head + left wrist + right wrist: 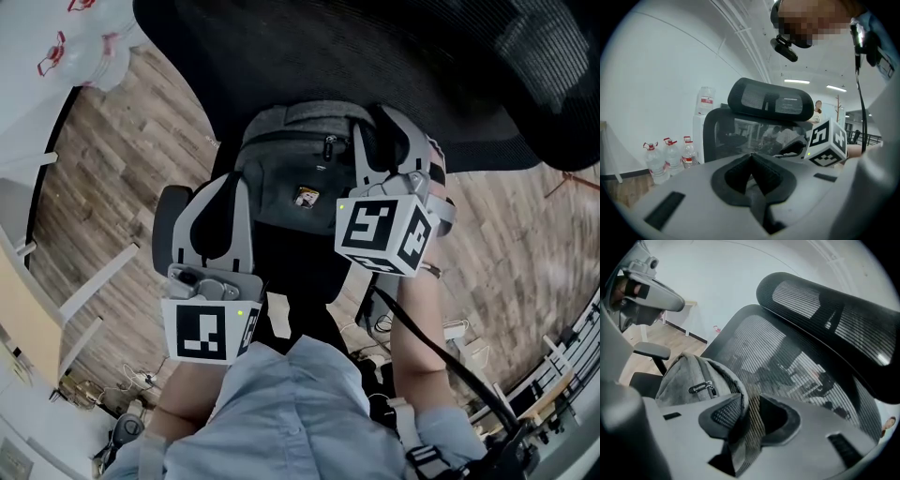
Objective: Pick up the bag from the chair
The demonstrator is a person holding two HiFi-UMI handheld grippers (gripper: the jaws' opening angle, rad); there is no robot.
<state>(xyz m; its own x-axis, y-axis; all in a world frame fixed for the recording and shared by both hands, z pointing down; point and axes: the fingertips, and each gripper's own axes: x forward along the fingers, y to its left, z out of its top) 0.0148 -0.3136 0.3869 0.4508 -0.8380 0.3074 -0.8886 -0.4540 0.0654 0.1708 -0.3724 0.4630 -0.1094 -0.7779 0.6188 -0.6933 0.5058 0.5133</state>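
A grey backpack [291, 178] stands upright on the black seat [291, 267] of an office chair, leaning against its mesh back [375, 56]. My right gripper [386, 122] is at the bag's top right corner. In the right gripper view it [749, 416] is shut on a grey webbing strap [752, 439] of the backpack [689, 376], whose zip pull shows just to the left. My left gripper [225, 186] hovers beside the bag's left side, apart from it. Seen in its own view, the left gripper [752, 161] has its pads together with nothing held.
The chair's grey armrest [172, 220] sits just left of my left gripper. Water bottles [94, 47] stand on the wooden floor by the white wall. White table legs [94, 281] are at left, and cables [375, 323] lie on the floor at lower right.
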